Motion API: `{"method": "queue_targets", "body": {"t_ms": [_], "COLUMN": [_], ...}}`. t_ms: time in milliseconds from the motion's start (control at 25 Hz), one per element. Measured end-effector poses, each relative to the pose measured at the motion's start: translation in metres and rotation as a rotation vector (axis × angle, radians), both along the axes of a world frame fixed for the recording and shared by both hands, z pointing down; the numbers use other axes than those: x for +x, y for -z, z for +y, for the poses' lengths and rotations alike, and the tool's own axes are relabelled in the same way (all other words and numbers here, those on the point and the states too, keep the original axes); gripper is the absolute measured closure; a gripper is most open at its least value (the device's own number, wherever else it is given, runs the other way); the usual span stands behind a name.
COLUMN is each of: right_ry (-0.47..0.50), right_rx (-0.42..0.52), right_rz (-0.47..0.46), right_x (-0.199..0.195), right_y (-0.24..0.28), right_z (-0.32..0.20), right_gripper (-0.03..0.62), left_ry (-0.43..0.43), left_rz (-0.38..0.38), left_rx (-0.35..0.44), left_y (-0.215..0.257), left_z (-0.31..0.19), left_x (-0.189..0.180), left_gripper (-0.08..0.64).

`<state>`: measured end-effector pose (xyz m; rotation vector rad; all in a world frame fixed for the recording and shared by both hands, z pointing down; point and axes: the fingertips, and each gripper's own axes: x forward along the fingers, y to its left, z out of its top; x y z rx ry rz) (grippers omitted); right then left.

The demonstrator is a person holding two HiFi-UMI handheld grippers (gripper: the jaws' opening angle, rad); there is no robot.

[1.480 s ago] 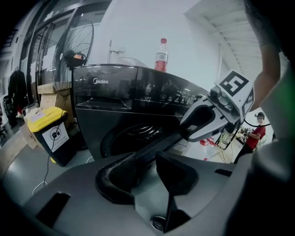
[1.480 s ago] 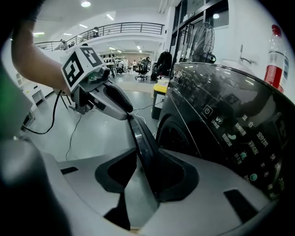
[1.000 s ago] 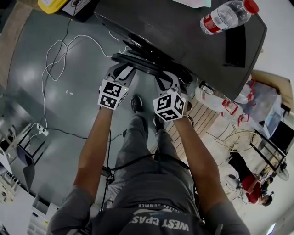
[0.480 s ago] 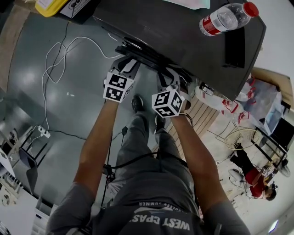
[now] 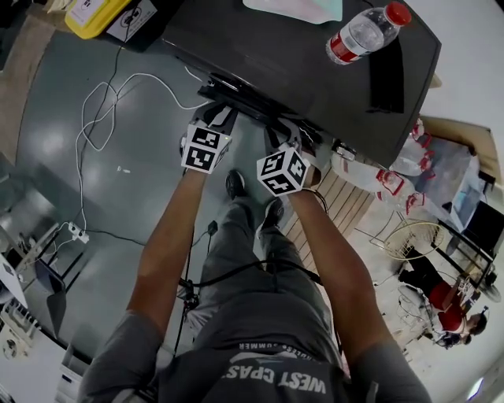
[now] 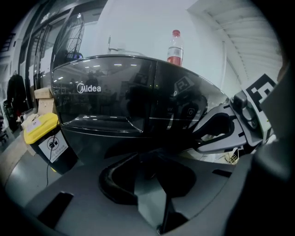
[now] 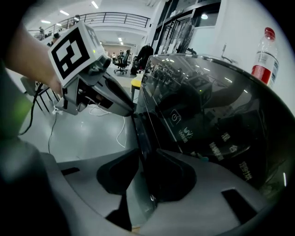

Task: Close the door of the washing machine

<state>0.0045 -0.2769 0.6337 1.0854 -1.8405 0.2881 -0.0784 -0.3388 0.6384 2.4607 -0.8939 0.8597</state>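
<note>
The washing machine is a dark top-loader with a glossy black lid (image 5: 315,55) that lies almost flat on its body. Both grippers are at the lid's front edge. My left gripper (image 5: 219,110) points at that edge (image 6: 115,131); its jaws have just been closing, and I see nothing pinched between them. My right gripper (image 5: 293,130) straddles the thin lid edge (image 7: 140,138). Its jaws have also been closing, with the edge between them and a gap still showing on one side. Each gripper view shows the other one: the right gripper (image 6: 216,133) and the left gripper (image 7: 124,108).
A water bottle (image 5: 364,30) and a flat black object (image 5: 390,75) lie on the lid. A yellow bin (image 5: 94,12) stands left of the machine. A white cable (image 5: 102,102) loops over the grey floor to a power strip (image 5: 75,231). Bags (image 5: 409,177) and a wooden pallet (image 5: 339,205) are at the right.
Both grippers have moved toward the machine, the left one further. The lid's front edge now sits lower against the body.
</note>
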Motion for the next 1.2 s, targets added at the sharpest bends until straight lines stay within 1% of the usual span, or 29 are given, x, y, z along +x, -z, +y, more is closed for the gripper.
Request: {"method": "queue_targets", "body": {"t_ms": [40,200,320,400,560,800,960,1080,1200], "right_ry": [0.000,-0.027,-0.038,-0.041,-0.046,-0.037,-0.014,0.009,0.033], "right_rx": [0.004,0.042,0.096,0.139,0.225,0.371,0.453,0.504,0.557], "right_rz": [-0.020,-0.097,-0.195,-0.259,-0.347,-0.470,-0.551,-0.606,-0.641], "right_x": [0.000,-0.001,-0.004,-0.004,0.006,0.027,0.042,0.054,0.067], "right_y": [0.006,0.042,0.084,0.115,0.183,0.290,0.355,0.399,0.438], "right_z": [0.000,-0.002,0.000,0.001,0.006,0.023,0.044,0.066,0.089], "right_gripper": [0.463,0.463,0.479,0.494,0.520,0.551,0.558,0.561,0.563], "left_ry": [0.000,0.015,0.043,0.063,0.101,0.138,0.165,0.170,0.175], "left_rz": [0.000,0.009,0.027,0.042,0.085,0.135,0.159,0.165,0.174], "left_rx": [0.003,0.042,0.090,0.135,0.234,0.385,0.475,0.543,0.612], "left_y": [0.005,0.038,0.077,0.108,0.176,0.282,0.345,0.385,0.421], "left_z": [0.001,0.000,0.002,0.002,0.010,0.036,0.060,0.082,0.104], "left_x": [0.000,-0.008,-0.018,-0.027,-0.044,-0.066,-0.079,-0.084,-0.087], "left_gripper": [0.456,0.457,0.462,0.471,0.491,0.512,0.520,0.523,0.525]}}
